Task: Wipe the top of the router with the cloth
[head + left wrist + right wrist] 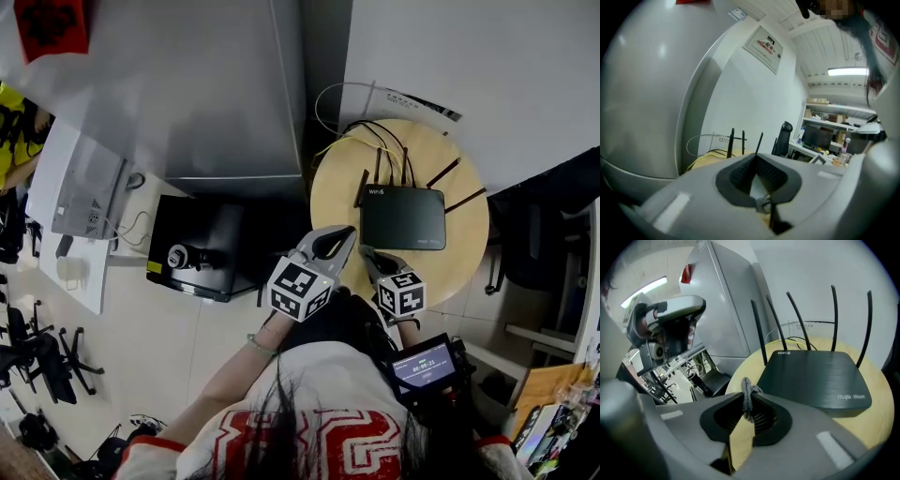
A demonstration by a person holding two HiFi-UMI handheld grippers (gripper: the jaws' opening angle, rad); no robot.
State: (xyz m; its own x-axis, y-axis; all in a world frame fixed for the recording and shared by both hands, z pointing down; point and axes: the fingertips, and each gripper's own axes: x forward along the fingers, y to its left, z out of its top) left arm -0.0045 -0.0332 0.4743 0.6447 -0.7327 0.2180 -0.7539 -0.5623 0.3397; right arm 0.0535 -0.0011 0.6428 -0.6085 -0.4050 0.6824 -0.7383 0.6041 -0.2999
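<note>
cloth being held just short of the router

a small grey pinch of cloth (747, 393) is being gripped at the tips of the closed right tongs (746, 385); the left tongs (756, 157) are being held shut on nothing. more cloth is probably being needed flat on the black router (813, 376), with strokes being run away from the antennas (833, 315). the router is being carried mid round wooden surface (876, 425); a grey cabinet (216, 94) is being seen beyond.
</note>
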